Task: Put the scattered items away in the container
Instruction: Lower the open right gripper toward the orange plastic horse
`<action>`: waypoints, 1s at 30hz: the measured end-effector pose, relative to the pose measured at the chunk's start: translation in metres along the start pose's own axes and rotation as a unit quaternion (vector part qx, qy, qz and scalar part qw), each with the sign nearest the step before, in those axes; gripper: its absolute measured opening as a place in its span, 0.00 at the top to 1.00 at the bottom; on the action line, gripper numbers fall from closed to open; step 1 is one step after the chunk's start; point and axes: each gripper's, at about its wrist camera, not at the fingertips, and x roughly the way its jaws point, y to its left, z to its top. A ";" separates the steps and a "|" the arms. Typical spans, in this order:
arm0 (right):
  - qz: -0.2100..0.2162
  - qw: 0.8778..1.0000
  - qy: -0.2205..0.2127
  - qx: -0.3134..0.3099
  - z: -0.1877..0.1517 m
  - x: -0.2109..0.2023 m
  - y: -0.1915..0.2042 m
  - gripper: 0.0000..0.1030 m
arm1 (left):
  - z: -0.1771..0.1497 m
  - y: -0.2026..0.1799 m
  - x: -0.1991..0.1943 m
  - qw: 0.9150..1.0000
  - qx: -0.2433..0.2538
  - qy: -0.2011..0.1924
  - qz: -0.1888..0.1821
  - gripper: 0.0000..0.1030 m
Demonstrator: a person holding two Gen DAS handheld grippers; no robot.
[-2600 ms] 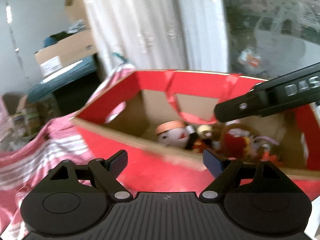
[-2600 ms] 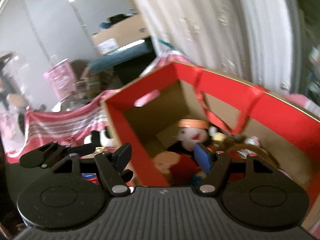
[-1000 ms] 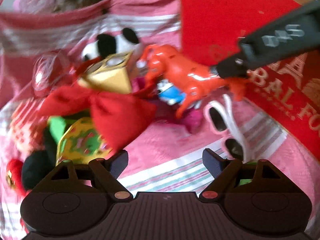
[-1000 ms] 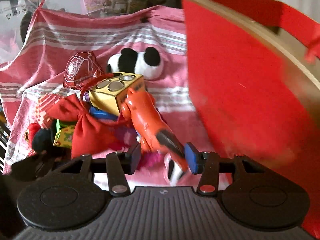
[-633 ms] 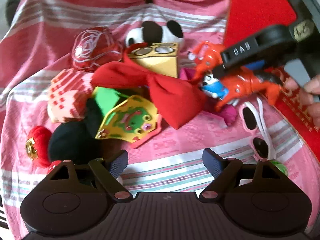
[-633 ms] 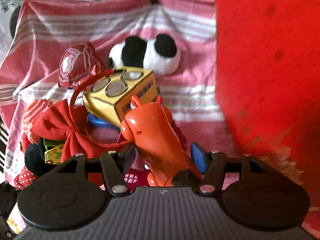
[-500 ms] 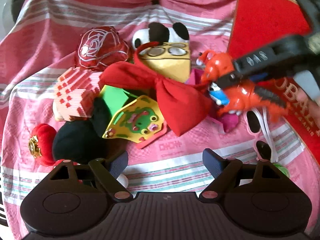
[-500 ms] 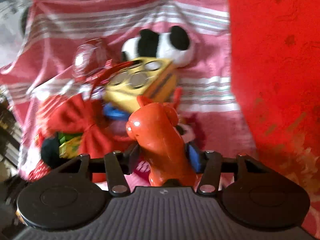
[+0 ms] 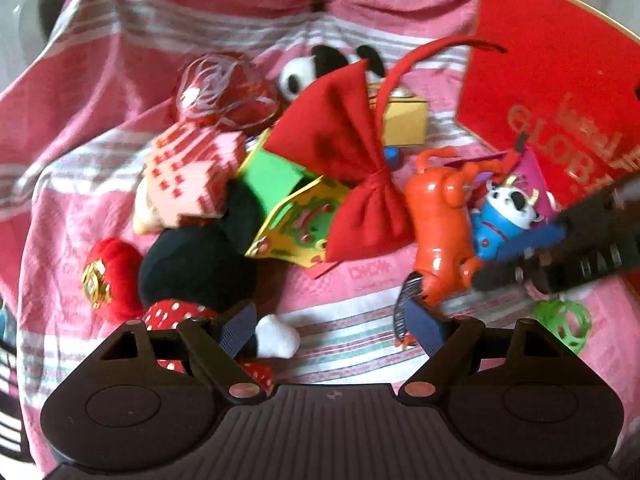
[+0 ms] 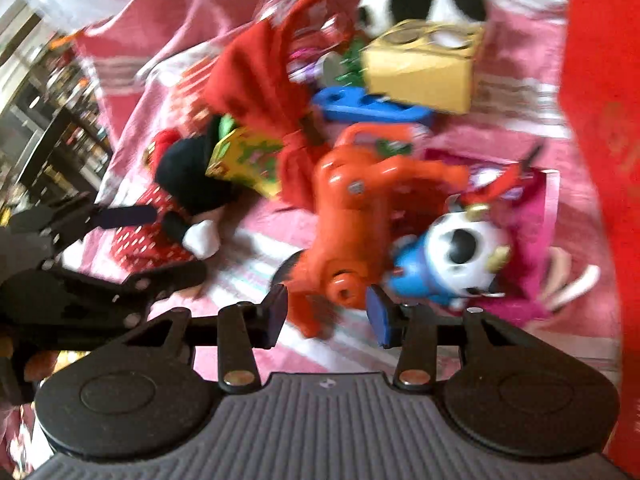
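Observation:
An orange toy horse (image 10: pixel 352 216) stands on the pink striped cloth beside the red cardboard box (image 9: pixel 560 92). My right gripper (image 10: pixel 328 314) is closing around the horse's hindquarters, and its pads meet the flanks. In the left wrist view the right gripper (image 9: pixel 504 260) comes in from the right and straddles the horse (image 9: pixel 440 232). My left gripper (image 9: pixel 330 324) hangs open over the cloth, with nothing between its fingers and a black mouse plush (image 9: pixel 196 264) just left of them. A red bow headband (image 9: pixel 352 168) lies across the toy pile.
Against the horse sits a blue-and-white cow figure (image 10: pixel 452 260) on a magenta bag (image 10: pixel 532 216). Behind are a yellow box (image 10: pixel 420 68), a panda plush (image 9: pixel 320 68), a red rose ball (image 9: pixel 224 92) and a pixel heart (image 9: pixel 192 176). A green lattice ball (image 9: pixel 564 324) lies at the right.
Both grippers left the box and came down over the toy pile. The right one slid forward along the horse from tail to body and tilted down; its jaws have narrowed onto it.

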 end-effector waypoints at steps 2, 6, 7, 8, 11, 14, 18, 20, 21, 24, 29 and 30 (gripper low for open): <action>-0.018 1.000 -0.014 0.012 0.003 -0.007 -0.007 0.52 | -0.001 -0.010 0.003 1.000 0.023 -0.001 -0.018 0.13; -0.043 0.998 -0.026 0.022 0.005 -0.012 -0.016 0.53 | -0.008 -0.044 0.015 0.995 0.088 -0.014 -0.047 0.13; -0.042 0.999 -0.025 0.024 0.004 -0.013 -0.018 0.53 | -0.009 -0.052 0.020 0.993 0.103 -0.018 -0.048 0.13; -0.042 0.999 -0.022 0.024 0.003 -0.012 -0.019 0.53 | -0.009 -0.059 0.025 0.992 0.115 -0.021 -0.048 0.13; -0.037 0.999 -0.012 0.025 0.004 -0.005 -0.018 0.53 | -0.008 -0.074 0.045 0.988 0.151 -0.020 -0.036 0.14; -0.028 0.999 -0.001 0.029 0.006 0.005 -0.017 0.53 | -0.006 -0.076 0.063 0.988 0.153 -0.003 -0.036 0.45; -0.005 0.999 0.006 0.044 0.011 0.019 -0.017 0.53 | -0.005 -0.058 0.079 0.993 0.097 0.035 -0.049 0.63; 0.010 0.998 0.022 0.055 0.012 0.025 -0.015 0.53 | -0.007 -0.046 0.077 0.995 0.071 0.039 -0.055 0.62; 0.025 0.997 0.038 0.069 0.010 0.030 -0.015 0.54 | -0.008 -0.041 0.076 0.996 0.062 0.041 -0.053 0.61; 0.058 0.993 0.055 0.085 0.002 0.037 -0.005 0.61 | -0.012 -0.022 0.072 0.997 0.041 0.047 -0.038 0.55; 0.086 0.992 0.039 0.083 0.007 0.029 0.012 0.68 | -0.017 0.007 0.061 0.999 0.007 0.041 -0.028 0.49; 0.077 0.994 0.033 0.073 0.009 0.024 0.013 0.68 | -0.014 0.012 0.058 0.999 -0.006 0.038 -0.022 0.48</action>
